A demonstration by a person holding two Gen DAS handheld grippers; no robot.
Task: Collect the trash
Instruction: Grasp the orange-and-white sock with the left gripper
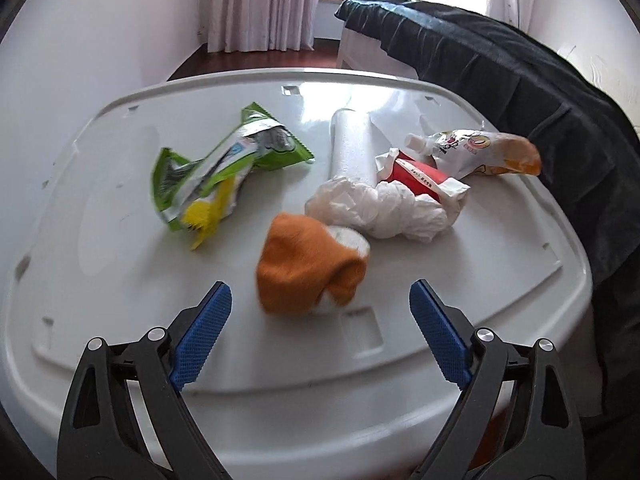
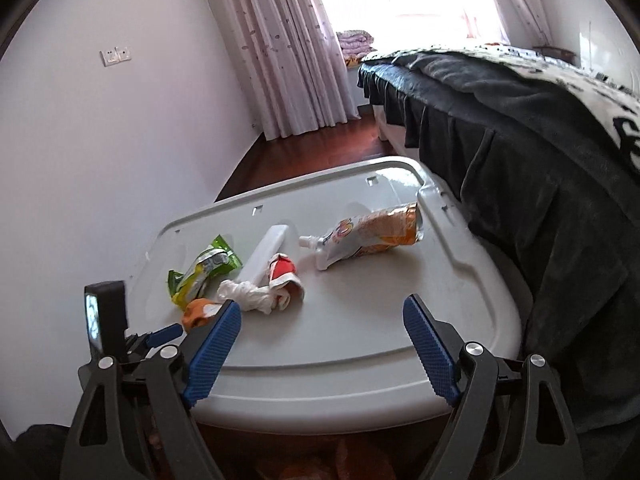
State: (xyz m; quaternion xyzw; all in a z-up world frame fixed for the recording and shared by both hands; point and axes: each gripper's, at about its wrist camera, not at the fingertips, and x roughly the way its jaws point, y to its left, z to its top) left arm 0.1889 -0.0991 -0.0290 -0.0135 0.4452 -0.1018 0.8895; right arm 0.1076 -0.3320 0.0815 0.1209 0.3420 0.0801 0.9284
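The left gripper [image 1: 320, 312] hangs with jaws wide apart, empty, just short of the orange sock ball [image 1: 310, 268] on the white bin lid [image 1: 120, 260]. The right gripper [image 2: 322, 332] is likewise spread and empty. Risk: the sock is probably not trash, and closing here could grab it instead of the crumpled tissue [image 1: 384, 208] or green wrapper [image 1: 224, 168] beyond.

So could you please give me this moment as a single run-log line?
left gripper: open, empty, facing orange peel | right gripper: open, empty | trash on white lid: green wrapper, tissue, spout pouch
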